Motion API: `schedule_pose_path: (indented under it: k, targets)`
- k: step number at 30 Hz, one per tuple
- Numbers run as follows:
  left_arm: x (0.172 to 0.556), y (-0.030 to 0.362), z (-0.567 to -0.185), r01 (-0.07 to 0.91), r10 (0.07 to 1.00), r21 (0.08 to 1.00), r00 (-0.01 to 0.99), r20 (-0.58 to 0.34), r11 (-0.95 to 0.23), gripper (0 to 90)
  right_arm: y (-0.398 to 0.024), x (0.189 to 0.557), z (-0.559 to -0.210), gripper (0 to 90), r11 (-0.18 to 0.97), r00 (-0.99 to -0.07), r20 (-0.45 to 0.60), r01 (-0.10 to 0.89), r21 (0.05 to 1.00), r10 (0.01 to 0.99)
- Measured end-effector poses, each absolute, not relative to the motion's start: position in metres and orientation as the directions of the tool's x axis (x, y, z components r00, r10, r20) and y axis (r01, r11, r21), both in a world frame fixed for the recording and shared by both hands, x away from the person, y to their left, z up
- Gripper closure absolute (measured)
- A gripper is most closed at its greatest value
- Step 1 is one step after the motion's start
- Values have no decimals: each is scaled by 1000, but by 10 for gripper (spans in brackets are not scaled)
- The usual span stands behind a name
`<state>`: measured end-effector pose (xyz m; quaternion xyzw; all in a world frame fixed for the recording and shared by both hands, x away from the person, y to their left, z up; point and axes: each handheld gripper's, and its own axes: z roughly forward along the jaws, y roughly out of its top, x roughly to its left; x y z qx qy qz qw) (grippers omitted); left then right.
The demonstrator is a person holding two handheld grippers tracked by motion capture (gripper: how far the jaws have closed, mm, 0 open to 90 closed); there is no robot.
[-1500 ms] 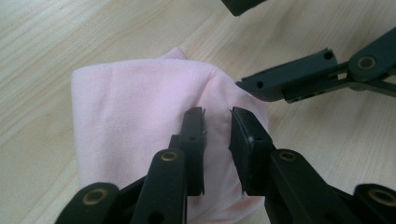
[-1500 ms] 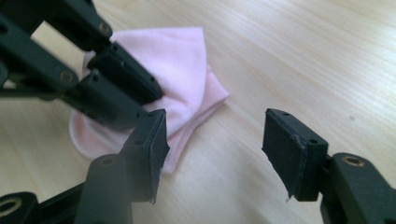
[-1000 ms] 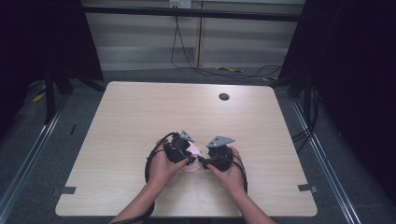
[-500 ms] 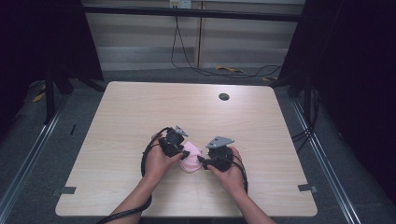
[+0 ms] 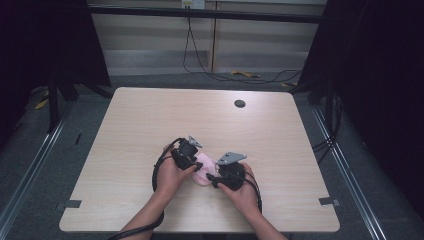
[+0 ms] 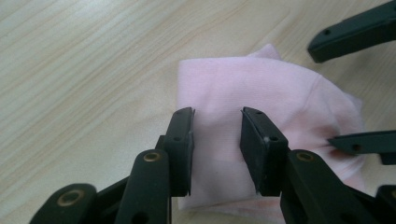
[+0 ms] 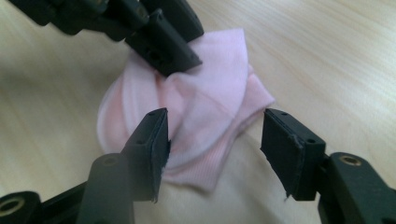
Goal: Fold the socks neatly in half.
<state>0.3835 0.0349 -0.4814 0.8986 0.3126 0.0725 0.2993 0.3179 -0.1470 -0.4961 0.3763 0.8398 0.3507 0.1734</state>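
Observation:
A small pink folded cloth (image 5: pixel 204 172) lies on the wooden table (image 5: pixel 150 120), between both hands. My left gripper (image 5: pixel 195 162) reaches it from the left. In the left gripper view its jaws (image 6: pixel 216 126) stand a short gap apart over the cloth (image 6: pixel 243 84). They have just been closing, with cloth showing in the gap and not pinched. My right gripper (image 5: pixel 213 180) comes from the right. Its jaws (image 7: pixel 215 135) are wide open astride the near corner of the cloth (image 7: pixel 210 93). One left finger (image 7: pixel 168 46) rests on the cloth's far side.
A dark round hole (image 5: pixel 240 103) sits in the table's far right part. Cables (image 5: pixel 200 65) run over the floor behind the table. Dark frame posts stand at both sides. Each gripper trails a black cable (image 5: pixel 159 172) near the front edge.
The left hand has shifted slightly leftwards over the cloth. The right hand and the cloth lie where they were.

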Motion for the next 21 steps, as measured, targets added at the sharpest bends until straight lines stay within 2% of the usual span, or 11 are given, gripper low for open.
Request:
schedule_pose_path:
  k: [7,10,17,21]
  targets:
    - [383,36,-477,509,619,591,785,-20,-625,659,-149,313,-496,426,502,-668,-58,496,709,742]
    - [382,37,-472,509,597,607,800,-70,-611,650,-150,314,-497,425,493,-668,-42,503,710,743]
    - [376,21,-474,452,527,617,847,-70,-644,593,-151,317,-497,424,491,-676,-32,502,712,737]
    - [375,14,-480,436,528,594,849,-21,-676,603,-152,316,-498,424,475,-668,-18,509,718,744]
